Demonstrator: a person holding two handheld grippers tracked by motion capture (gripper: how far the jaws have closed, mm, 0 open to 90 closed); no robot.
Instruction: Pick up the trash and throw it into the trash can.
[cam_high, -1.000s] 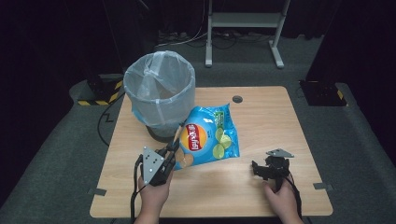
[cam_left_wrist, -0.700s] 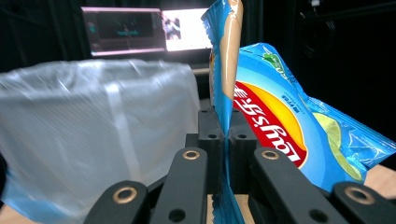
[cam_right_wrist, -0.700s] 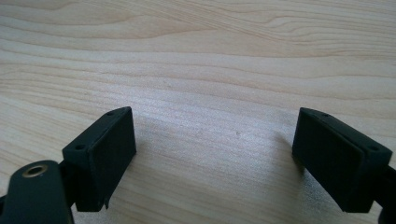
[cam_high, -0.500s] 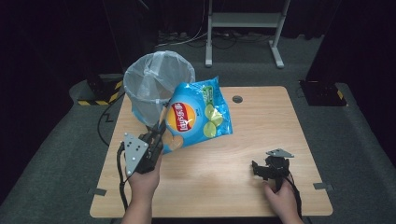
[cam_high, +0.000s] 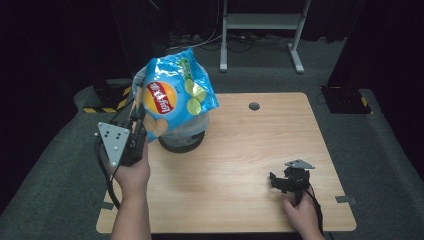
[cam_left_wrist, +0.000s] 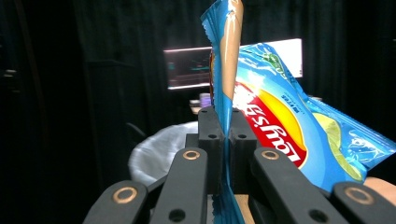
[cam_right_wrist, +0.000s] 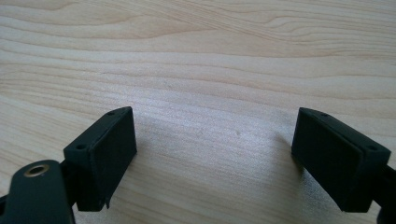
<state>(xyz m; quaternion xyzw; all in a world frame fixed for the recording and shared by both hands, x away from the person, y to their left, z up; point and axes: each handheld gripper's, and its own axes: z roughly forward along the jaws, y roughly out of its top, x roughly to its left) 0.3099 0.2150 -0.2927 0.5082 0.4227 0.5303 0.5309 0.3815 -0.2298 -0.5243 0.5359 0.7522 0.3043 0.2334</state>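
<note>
Wood table (cam_high: 240, 165): your right gripper (cam_right_wrist: 215, 154) rests on it, jaws apart, nothing between.
Bin (cam_high: 182, 137): directly behind the bag.
Bag (cam_high: 175, 95): stands upright, long axis vertical, edge clamped in your left gripper (cam_left_wrist: 225, 135).

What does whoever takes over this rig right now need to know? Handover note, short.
Left gripper: shut on the sealed edge of the chip bag, which hangs in the air in front of the lined bin.
Right gripper: open, nothing between the jaws, low over the bare table at its right side.
Done: bag gripped and off the table.
Left: likely carry it over the bin's opening and release; that is my guess. The bin sits near the table's left edge.
</note>
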